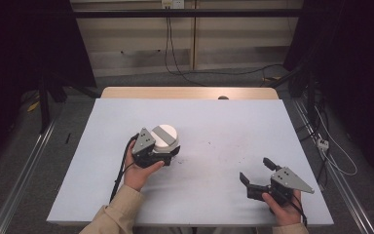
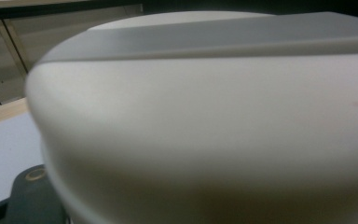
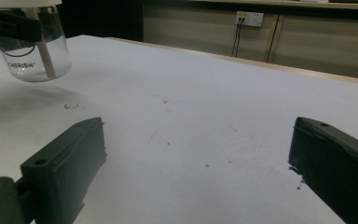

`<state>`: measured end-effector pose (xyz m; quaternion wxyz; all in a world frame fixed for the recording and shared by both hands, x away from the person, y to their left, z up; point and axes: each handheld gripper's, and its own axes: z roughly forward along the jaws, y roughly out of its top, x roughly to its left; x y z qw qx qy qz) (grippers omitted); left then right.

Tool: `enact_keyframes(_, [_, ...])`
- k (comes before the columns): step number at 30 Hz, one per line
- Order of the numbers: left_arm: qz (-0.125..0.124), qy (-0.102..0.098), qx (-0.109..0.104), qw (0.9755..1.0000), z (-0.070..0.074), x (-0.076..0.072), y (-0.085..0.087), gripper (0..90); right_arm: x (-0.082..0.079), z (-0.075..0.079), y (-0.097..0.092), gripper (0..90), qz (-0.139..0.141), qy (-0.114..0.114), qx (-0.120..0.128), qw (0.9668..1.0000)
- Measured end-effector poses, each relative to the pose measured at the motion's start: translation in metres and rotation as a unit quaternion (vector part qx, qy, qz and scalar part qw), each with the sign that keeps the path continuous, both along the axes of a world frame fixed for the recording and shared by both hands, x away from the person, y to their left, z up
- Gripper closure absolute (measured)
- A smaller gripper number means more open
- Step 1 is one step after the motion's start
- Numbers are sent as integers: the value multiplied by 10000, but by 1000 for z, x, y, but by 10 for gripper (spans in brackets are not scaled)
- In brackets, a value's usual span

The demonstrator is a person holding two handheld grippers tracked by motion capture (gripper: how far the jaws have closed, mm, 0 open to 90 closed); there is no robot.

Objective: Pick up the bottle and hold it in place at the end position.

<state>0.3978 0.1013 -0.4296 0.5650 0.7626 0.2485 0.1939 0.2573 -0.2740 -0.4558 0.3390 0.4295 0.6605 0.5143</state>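
We see one white table (image 1: pixel 224 126) carrying one clear jar (image 1: pixel 164 139), left of centre, with a white, grey-striped lid (image 2: pixel 205 93). Our left gripper (image 1: pixel 168 155) clamps it. The right gripper view alone reveals "CHERISH" printed on its glass. Our right gripper (image 1: pixel 255 173), near the right front corner, gapes empty.
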Motion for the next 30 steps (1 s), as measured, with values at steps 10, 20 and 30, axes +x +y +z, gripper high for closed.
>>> enact_keyframes(10, [-76,40,71,9999,0,11,-13,183,0,0,0,32,28,13,33,10000])
enact_keyframes(20, [-104,50,10,9999,3,18,-20,184,0,0,-1,32,-18,3,56,10000])
enact_keyframes(30, [-121,50,139,9998,1,26,-31,184,-2,0,-2,33,-32,-12,84,10000])
